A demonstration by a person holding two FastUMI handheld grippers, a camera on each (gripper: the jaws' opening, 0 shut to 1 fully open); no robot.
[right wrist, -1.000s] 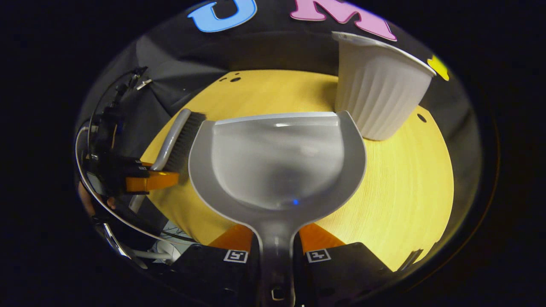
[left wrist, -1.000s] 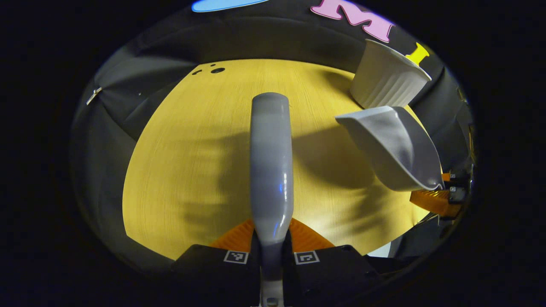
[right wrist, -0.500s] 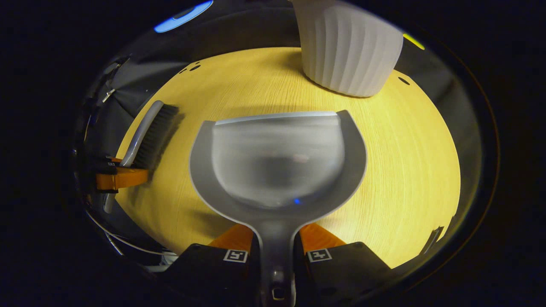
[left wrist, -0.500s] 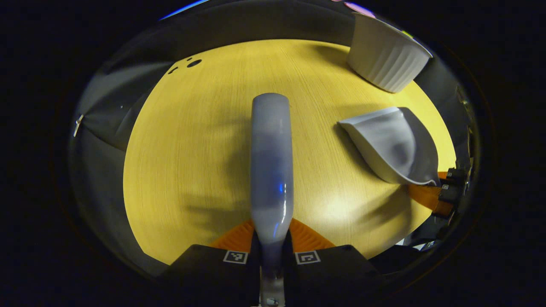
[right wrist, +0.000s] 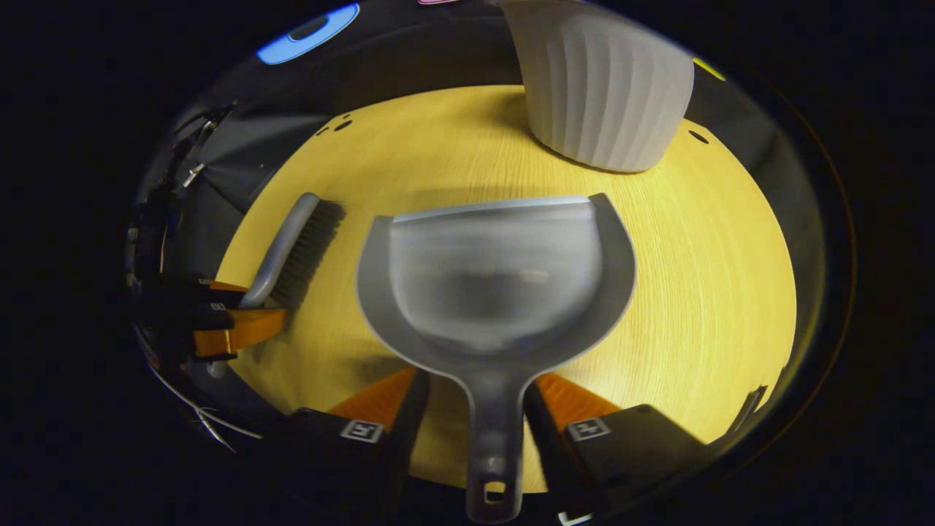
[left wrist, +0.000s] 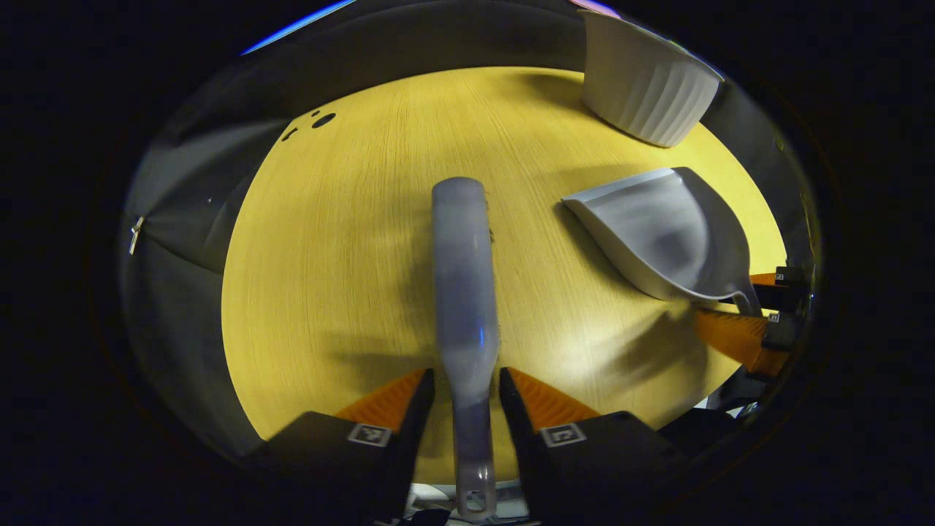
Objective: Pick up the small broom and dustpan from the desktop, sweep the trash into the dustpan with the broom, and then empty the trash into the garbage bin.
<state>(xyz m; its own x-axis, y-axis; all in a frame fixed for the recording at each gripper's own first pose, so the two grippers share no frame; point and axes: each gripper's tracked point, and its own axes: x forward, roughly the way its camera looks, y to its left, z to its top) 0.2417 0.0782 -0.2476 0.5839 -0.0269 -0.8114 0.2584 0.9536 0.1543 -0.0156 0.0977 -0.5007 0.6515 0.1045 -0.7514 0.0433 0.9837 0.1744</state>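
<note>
Your left gripper [left wrist: 465, 387] stands spread, its fingers clear of the broom [left wrist: 464, 292] handle that lies between them on the yellow desktop [left wrist: 350, 256]. Just right of it, your right gripper [right wrist: 475, 394] is likewise released — the dustpan [right wrist: 497, 292] lies flat, handle between the jaws. The ribbed white bin [right wrist: 599, 80] stands beyond.

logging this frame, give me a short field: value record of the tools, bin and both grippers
broom: grey broom lying on the wooden desktop, handle between the open fingers of the left hand-held gripper
dustpan: grey dustpan flat on the desktop, handle between the open fingers of the right hand-held gripper
bin: white ribbed garbage bin upright beyond the dustpan
trash: none visible in the dustpan or on the desktop
</note>
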